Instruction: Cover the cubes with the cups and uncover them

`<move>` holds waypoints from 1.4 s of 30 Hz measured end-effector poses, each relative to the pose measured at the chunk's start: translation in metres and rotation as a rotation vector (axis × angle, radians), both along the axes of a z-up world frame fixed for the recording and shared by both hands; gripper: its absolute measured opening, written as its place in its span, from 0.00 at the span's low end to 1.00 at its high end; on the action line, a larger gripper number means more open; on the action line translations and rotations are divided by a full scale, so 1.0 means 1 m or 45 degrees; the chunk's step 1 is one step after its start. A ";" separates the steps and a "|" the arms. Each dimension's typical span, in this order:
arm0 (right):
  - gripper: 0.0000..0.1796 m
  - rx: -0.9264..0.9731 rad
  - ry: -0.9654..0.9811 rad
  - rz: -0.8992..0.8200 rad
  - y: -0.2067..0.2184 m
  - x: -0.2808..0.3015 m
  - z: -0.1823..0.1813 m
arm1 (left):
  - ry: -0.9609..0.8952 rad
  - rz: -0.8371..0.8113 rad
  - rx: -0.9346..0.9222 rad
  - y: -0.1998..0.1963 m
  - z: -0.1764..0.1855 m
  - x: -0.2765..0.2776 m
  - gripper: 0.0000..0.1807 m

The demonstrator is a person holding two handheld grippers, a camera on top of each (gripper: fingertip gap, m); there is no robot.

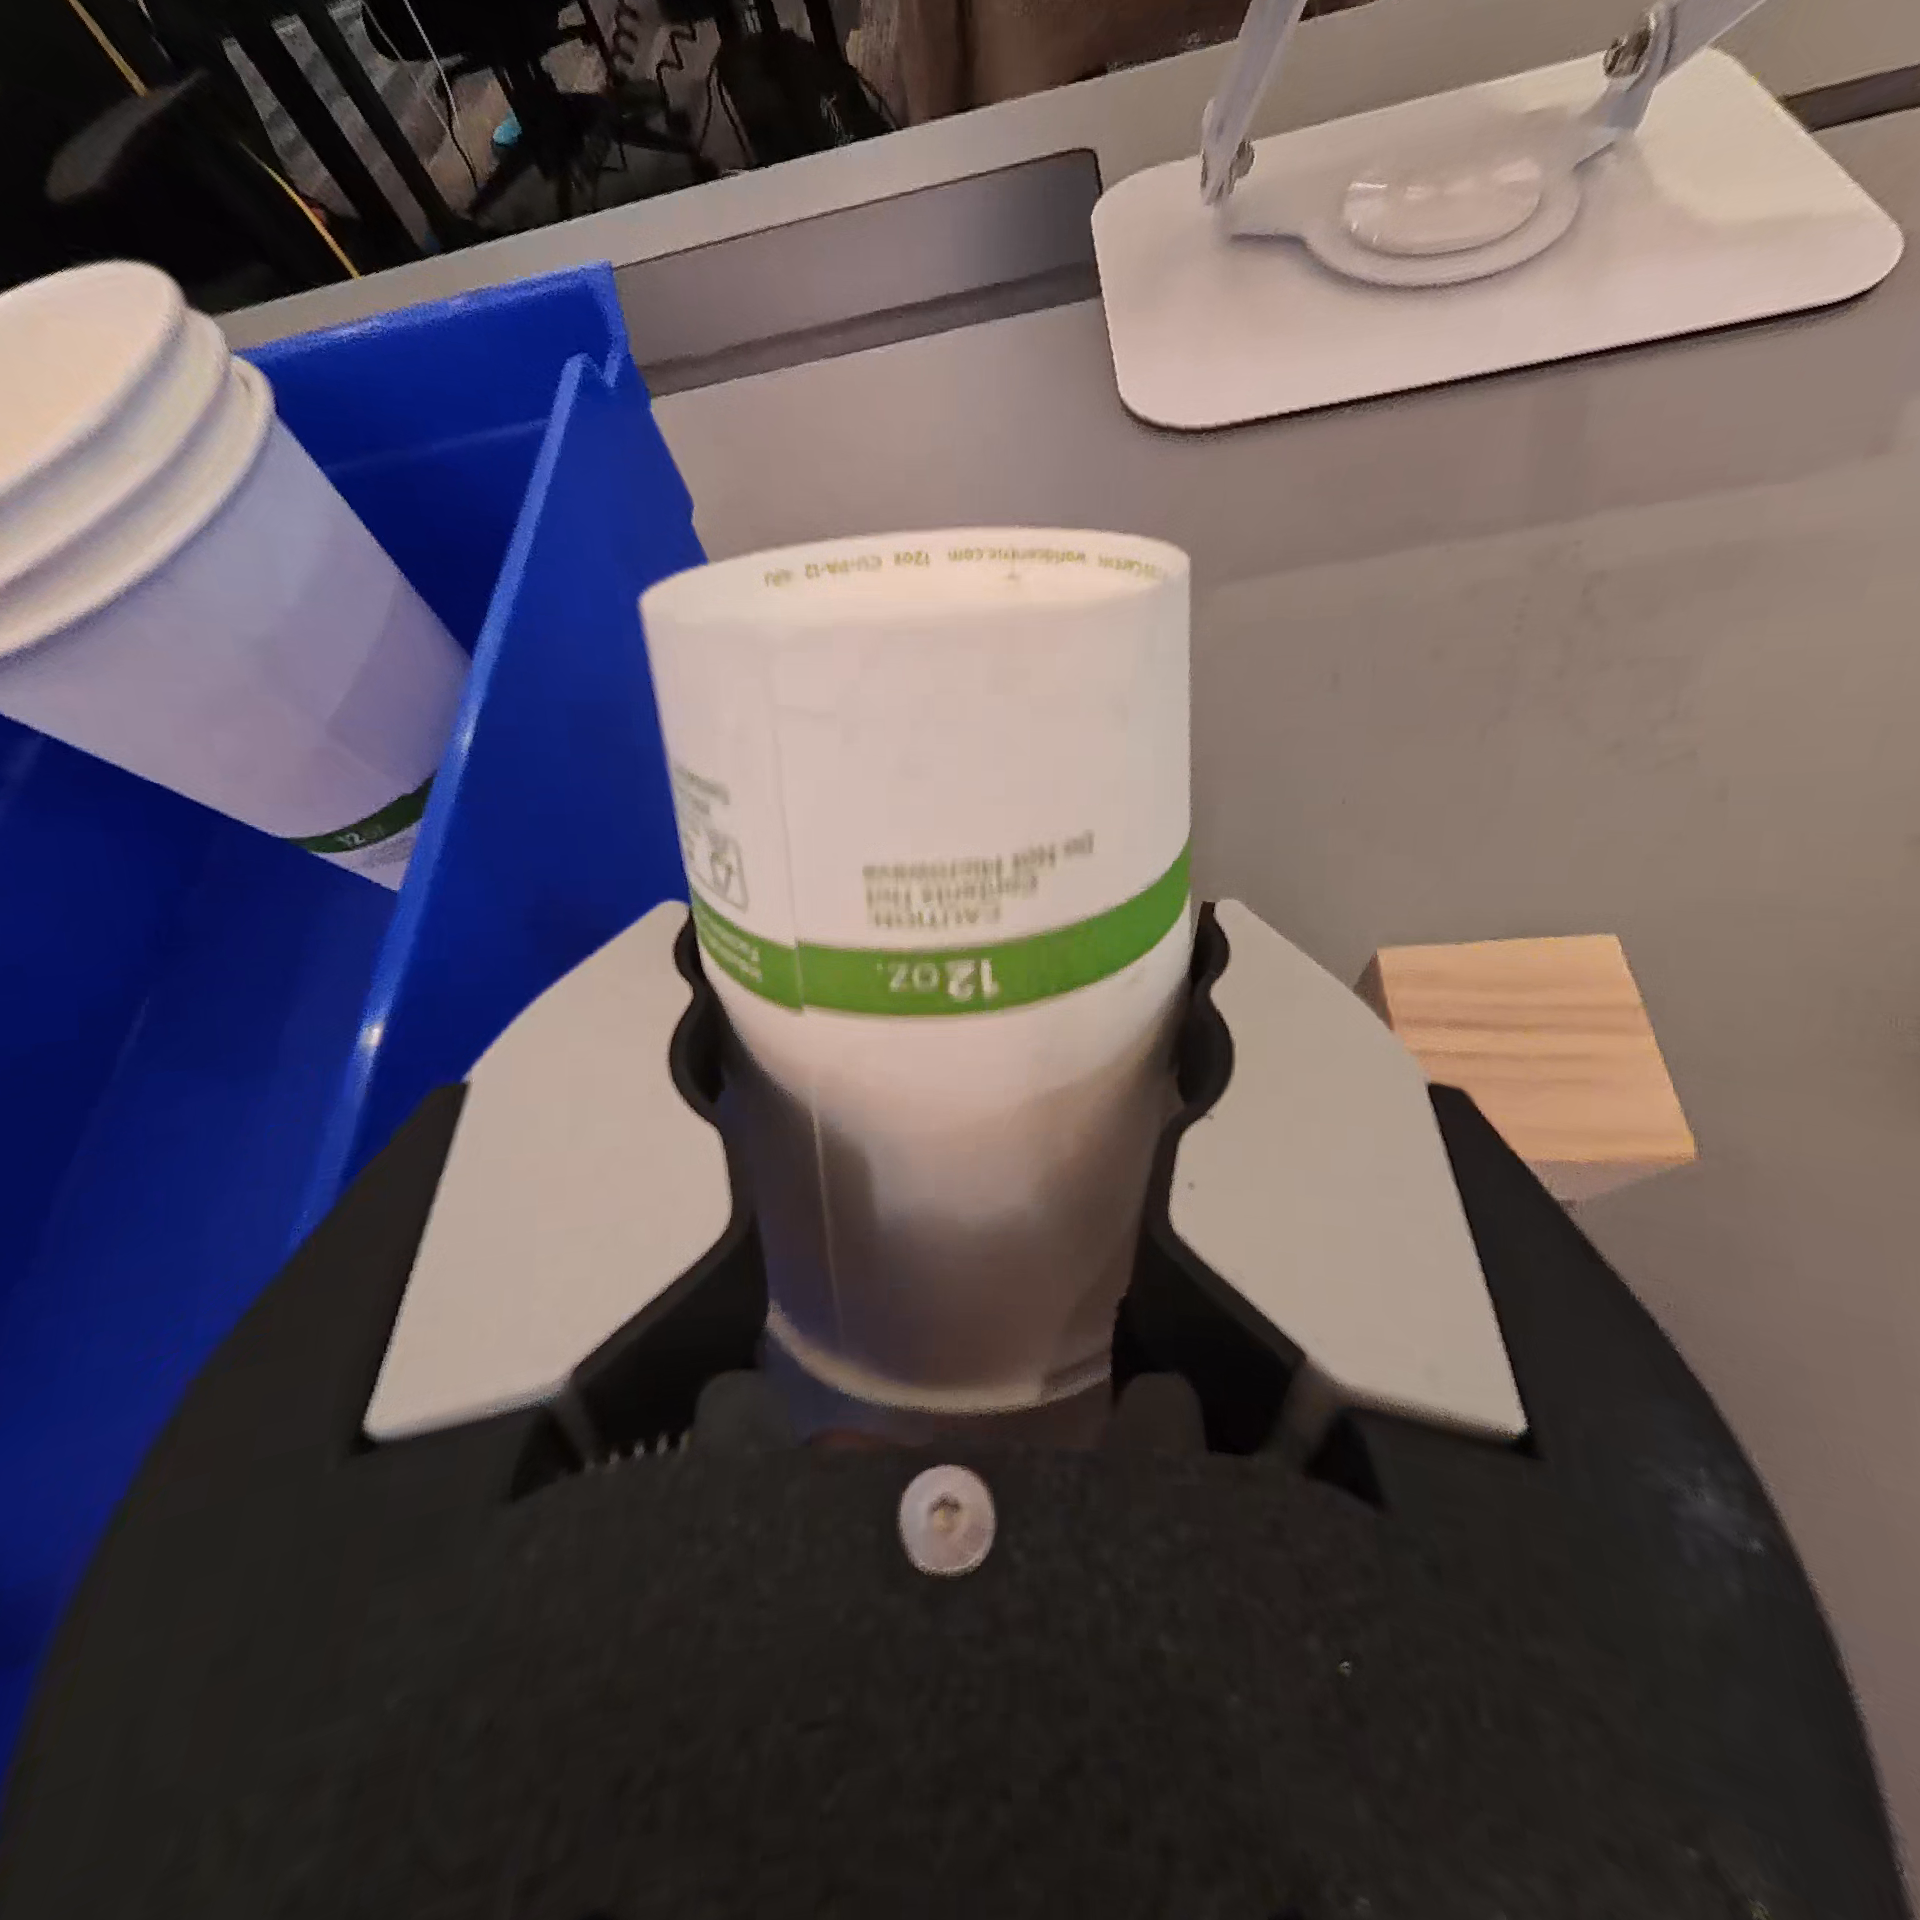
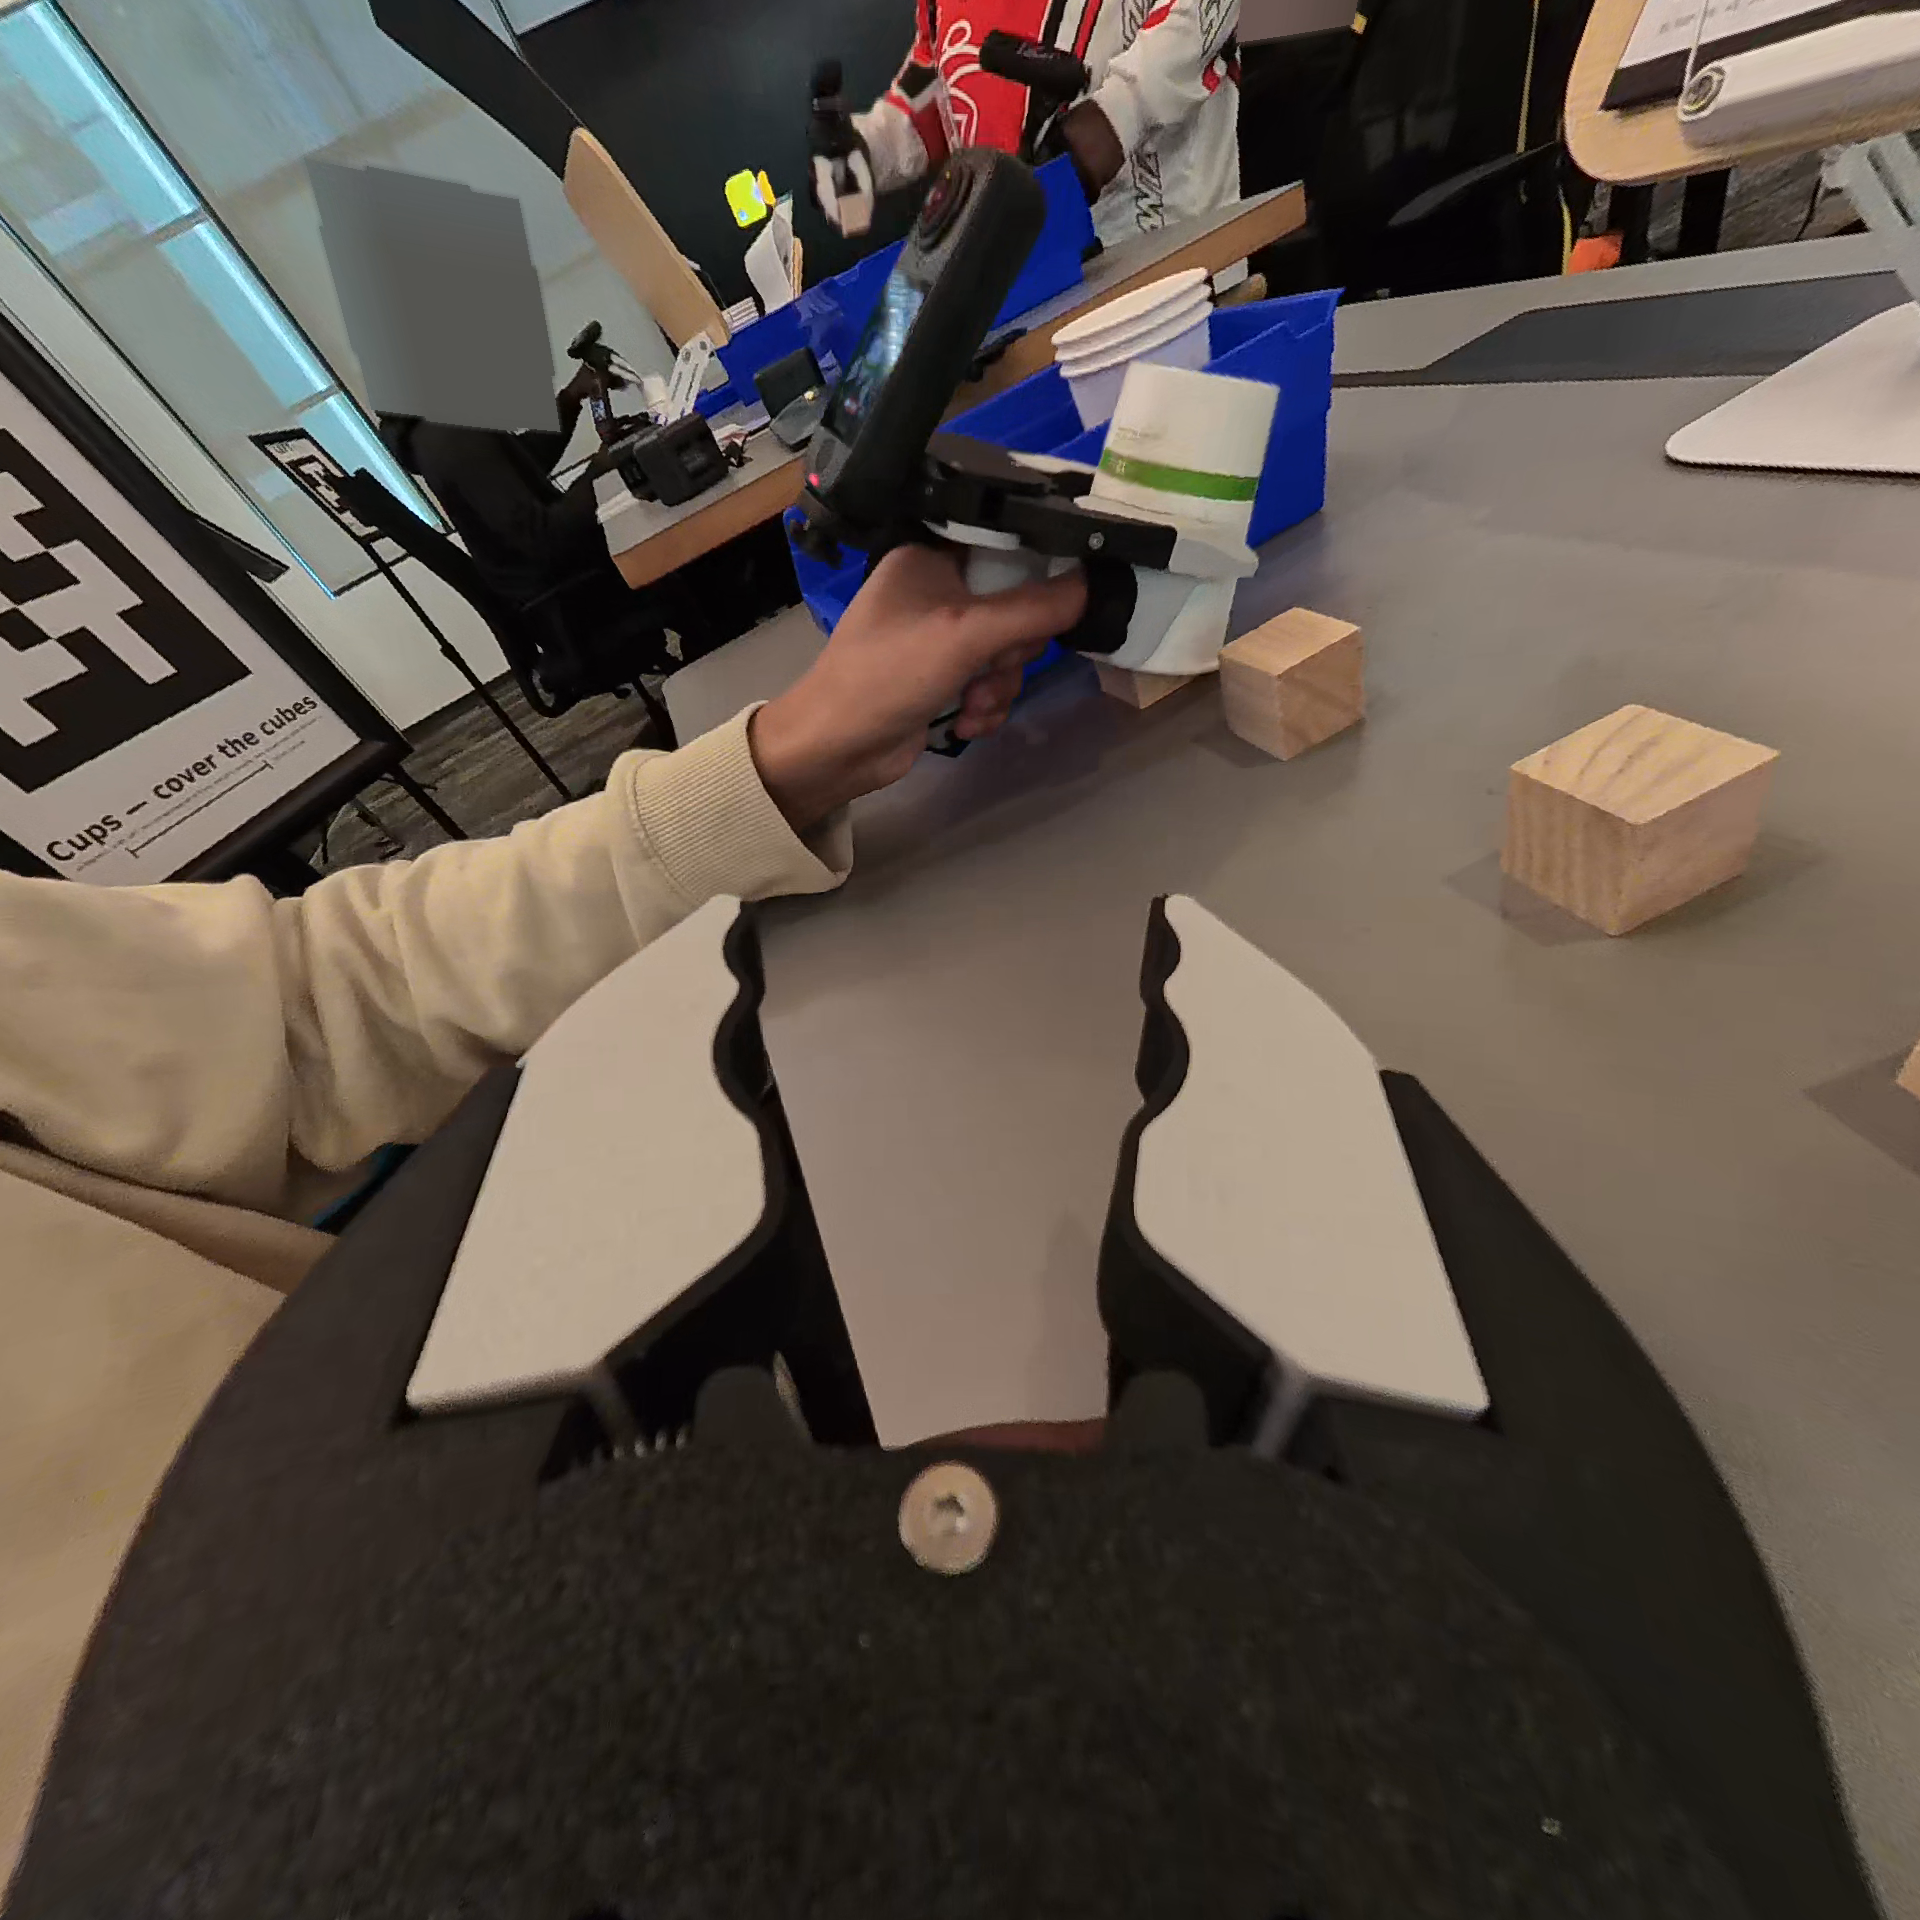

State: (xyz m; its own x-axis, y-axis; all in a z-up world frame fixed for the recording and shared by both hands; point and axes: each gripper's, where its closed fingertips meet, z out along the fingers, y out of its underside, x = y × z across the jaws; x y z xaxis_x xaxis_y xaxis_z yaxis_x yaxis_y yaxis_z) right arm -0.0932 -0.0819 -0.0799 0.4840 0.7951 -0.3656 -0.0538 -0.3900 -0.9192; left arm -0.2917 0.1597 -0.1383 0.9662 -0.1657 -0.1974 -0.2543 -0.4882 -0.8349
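Note:
My left gripper (image 1: pixel 940 935) is shut on a white paper cup (image 1: pixel 935 748) with a green band, held upside down just above the grey table. In the right wrist view this cup (image 2: pixel 1184 436) hangs, slightly tilted, with its mouth over a wooden cube (image 2: pixel 1143 688) that it mostly hides. The left gripper (image 2: pixel 1164 520) is held by a hand there. A second cube (image 2: pixel 1294 681) sits just right of the cup and also shows in the left wrist view (image 1: pixel 1527 1049). A third cube (image 2: pixel 1636 816) lies nearer. My right gripper (image 2: pixel 951 914) is open and empty over bare table.
A blue bin (image 1: pixel 540 644) stands left of the held cup, with a stack of white cups (image 1: pixel 177 582) leaning in it. A white stand base (image 1: pixel 1507 281) sits at the back right. The edge of another cube (image 2: pixel 1910 1070) shows at the far right. People and equipment stand beyond the table.

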 end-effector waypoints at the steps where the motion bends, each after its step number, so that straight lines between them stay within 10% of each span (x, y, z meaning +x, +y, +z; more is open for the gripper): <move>1: 0.39 0.000 -0.001 0.004 0.000 -0.001 0.000 | 0.000 -0.001 -0.005 -0.003 -0.002 -0.001 0.48; 17: 0.39 -0.046 -0.028 0.036 -0.002 -0.004 -0.007 | -0.068 -0.050 -0.056 -0.029 -0.019 -0.006 0.53; 23: 0.39 -0.047 -0.010 0.023 0.000 0.002 -0.004 | -0.094 -0.154 0.149 -0.059 0.068 0.010 0.55; 27: 0.39 -0.055 -0.005 0.020 0.001 0.005 -0.004 | 0.067 -0.170 0.254 -0.074 0.149 -0.027 0.34; 33: 0.39 -0.080 -0.040 0.052 0.001 -0.001 -0.013 | 0.322 -0.718 -0.323 -0.013 0.150 -0.073 0.38; 42: 0.38 -0.114 -0.067 0.060 0.002 -0.002 -0.024 | 0.457 -0.821 -0.786 0.061 0.086 -0.120 0.27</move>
